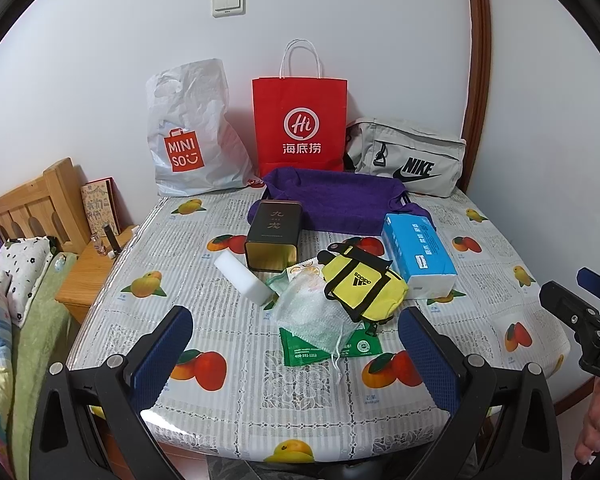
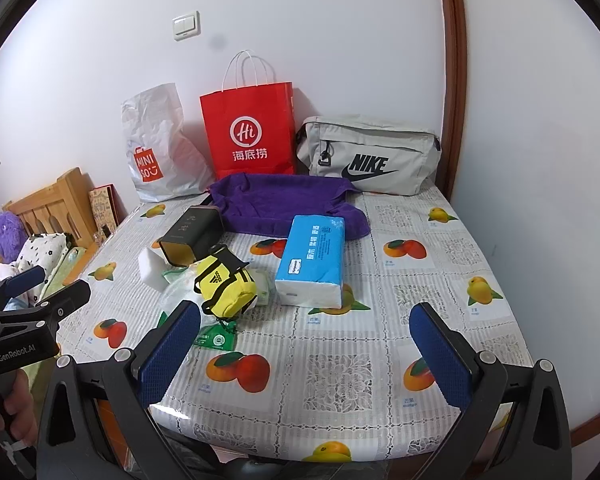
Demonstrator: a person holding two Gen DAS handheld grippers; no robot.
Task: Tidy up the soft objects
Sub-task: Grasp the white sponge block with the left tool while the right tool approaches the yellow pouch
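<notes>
1. Several soft items, with yellow pouch [image 1: 362,286] topmost, cluster mid-surface [image 1: 228,392].
2. Purple towel [image 1: 340,204] lies behind; tissue pack [image 1: 418,254] just right.
3. Left hand-held gripper [image 1: 300,360] and right hand-held gripper [image 2: 306,354] are both released, empty.
4. Advice: pinch pouch fabric centrally, lift clear of bubble wrap [image 1: 312,312].

Wall switch [image 1: 228,3], wooden headboard [image 1: 32,204]
</notes>
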